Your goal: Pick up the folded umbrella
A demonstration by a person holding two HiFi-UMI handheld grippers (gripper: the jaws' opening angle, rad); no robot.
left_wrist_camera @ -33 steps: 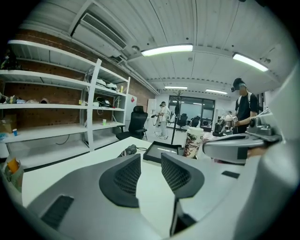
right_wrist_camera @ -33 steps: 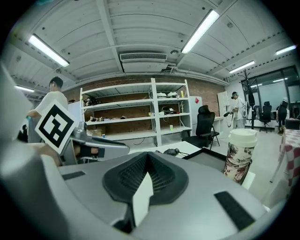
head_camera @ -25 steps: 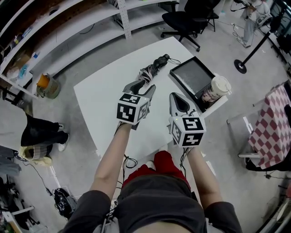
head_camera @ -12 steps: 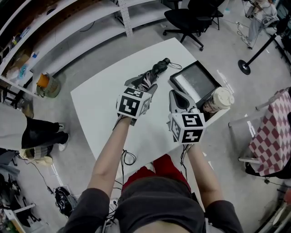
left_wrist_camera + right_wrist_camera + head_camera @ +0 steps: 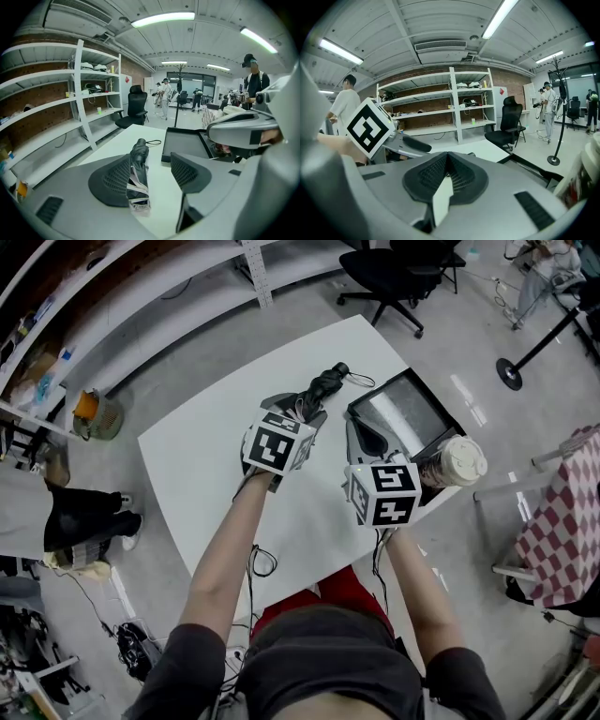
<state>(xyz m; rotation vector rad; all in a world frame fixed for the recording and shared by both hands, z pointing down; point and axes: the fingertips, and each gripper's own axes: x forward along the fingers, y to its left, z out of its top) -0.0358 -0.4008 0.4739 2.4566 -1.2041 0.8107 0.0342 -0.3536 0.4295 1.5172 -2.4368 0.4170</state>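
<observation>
Lying diagonally, folded umbrella [image 5: 323,387], far end rightward.

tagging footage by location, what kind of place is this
Probably a lab or workshop-style office: long wall shelving, a rolling office chair, and a white work table.
</observation>
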